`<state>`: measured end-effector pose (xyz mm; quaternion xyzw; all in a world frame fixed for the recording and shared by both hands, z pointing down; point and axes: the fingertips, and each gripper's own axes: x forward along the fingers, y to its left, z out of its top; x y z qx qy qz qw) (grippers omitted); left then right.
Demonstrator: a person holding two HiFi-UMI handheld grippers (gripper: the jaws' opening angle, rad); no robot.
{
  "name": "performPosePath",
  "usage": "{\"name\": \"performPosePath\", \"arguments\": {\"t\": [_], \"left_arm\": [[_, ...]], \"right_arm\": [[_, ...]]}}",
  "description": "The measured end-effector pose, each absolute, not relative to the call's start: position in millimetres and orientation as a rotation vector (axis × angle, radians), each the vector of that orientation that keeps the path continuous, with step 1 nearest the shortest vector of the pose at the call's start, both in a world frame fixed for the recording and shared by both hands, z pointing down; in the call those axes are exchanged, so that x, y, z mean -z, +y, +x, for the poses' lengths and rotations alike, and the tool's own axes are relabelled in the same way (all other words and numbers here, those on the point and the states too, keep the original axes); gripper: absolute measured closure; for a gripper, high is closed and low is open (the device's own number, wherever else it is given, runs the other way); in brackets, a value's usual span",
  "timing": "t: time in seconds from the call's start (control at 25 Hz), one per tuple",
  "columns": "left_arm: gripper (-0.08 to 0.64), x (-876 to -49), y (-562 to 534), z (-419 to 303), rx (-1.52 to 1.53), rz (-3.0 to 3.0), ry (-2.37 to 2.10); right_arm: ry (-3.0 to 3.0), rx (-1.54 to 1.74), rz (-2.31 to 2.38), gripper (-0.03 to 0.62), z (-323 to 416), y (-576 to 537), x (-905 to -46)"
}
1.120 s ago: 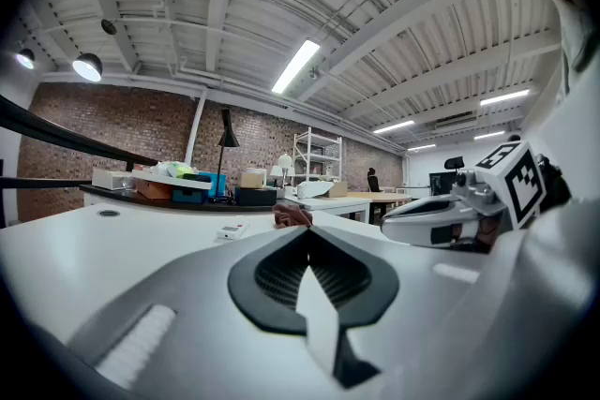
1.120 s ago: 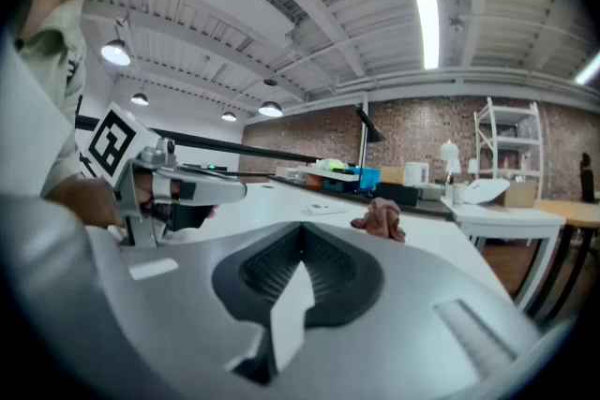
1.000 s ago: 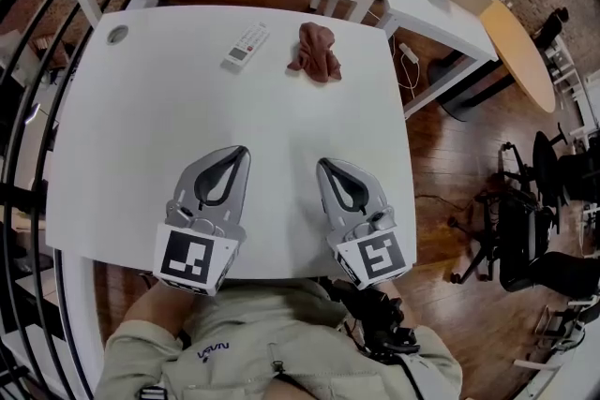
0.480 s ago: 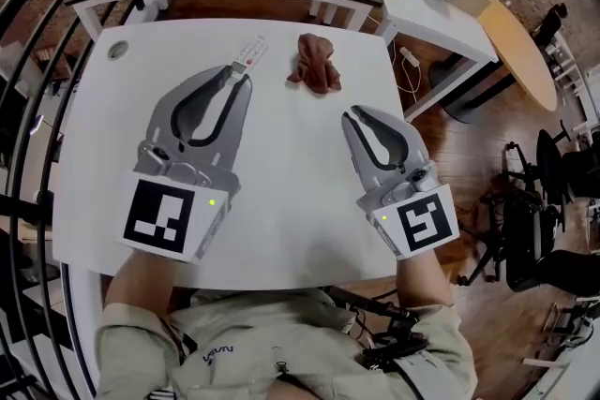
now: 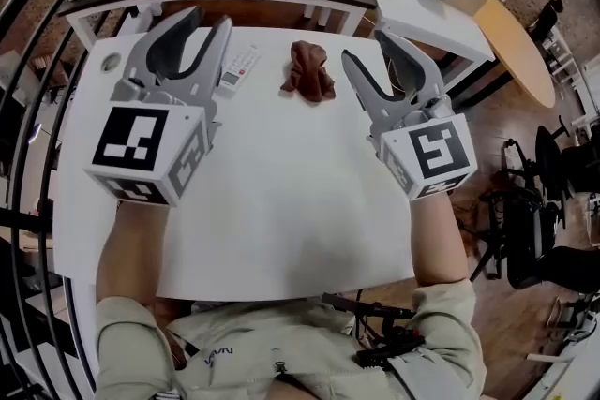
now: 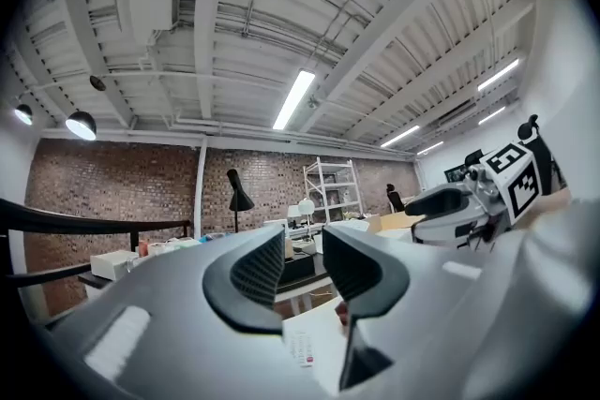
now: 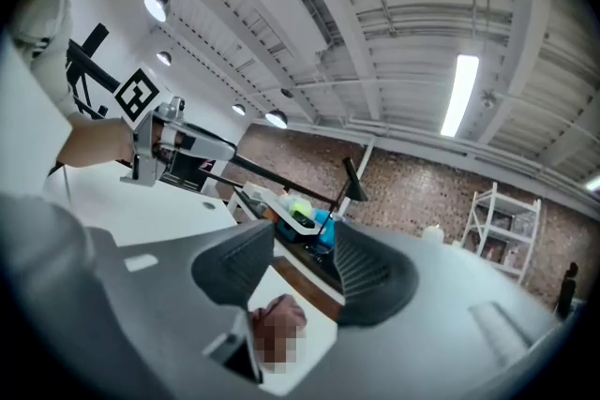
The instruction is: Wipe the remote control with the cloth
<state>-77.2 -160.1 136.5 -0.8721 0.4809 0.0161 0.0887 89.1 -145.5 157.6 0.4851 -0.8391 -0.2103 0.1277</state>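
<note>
No brand or label legible. The slim white plastic remote control (image 5: 240,66) w/ rows of small buttons shows no readable print. Print on the person's beige shirt (image 5: 281,347) is too small to read. The marker cubes (image 5: 141,150) carry only blk/white squares.

Remote lies flat on the white rectangular surface (image 5: 281,183), far-left part. Long axis runs diagonal, near-left to far-right. Can't tell which end is the top; near end is hidden behind the left claw (image 5: 208,19).

Crumpled reddish-brown cloth (image 5: 307,70) sits right of the remote, apart from it, near the far edge.

Left claw: narrow gap, jaws have just been opening, nothing btwn them, held above the surface. Right claw (image 5: 367,45): wider gap, also just been opening, empty, in the air right of the cloth.
</note>
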Motion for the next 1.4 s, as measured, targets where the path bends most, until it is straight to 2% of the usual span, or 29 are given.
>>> {"name": "performPosePath", "arguments": {"t": [0.12,0.32,0.4,0.52,0.76,1.08,1.4], "left_arm": [[0.434,-136.0,-183.3,-73.1,-0.014,-2.601,1.442],[0.349,-164.3,-228.7,-69.7,0.062,-2.671,1.497],[0.297,-185.5,-244.2,-66.8,0.11,-2.714,1.516],[0.257,-219.7,-261.6,-62.9,0.199,-2.767,1.527],[0.227,-278.3,-279.9,-64.5,0.407,-2.834,1.541],[0.224,-344.0,-282.7,-62.4,0.676,-2.881,1.507],[0.206,-373.7,-284.4,-55.1,0.817,-2.916,1.472]], "right_arm": [[-2.456,0.569,1.419,0.387,90.6,-169.5,-155.0],[-2.488,0.439,1.447,0.289,91.5,-214.0,-170.3],[-2.491,0.37,1.454,0.272,93.7,-231.1,-183.7],[-2.456,0.277,1.427,0.27,96.3,-249.9,-213.3],[-2.399,0.169,1.319,0.27,94.6,-270.7,-262.1],[-2.317,0.087,1.076,0.27,77.0,-277.3,-315.4],[-2.3,-0.007,1.04,0.27,82.7,-283.8,-340.8]]}}
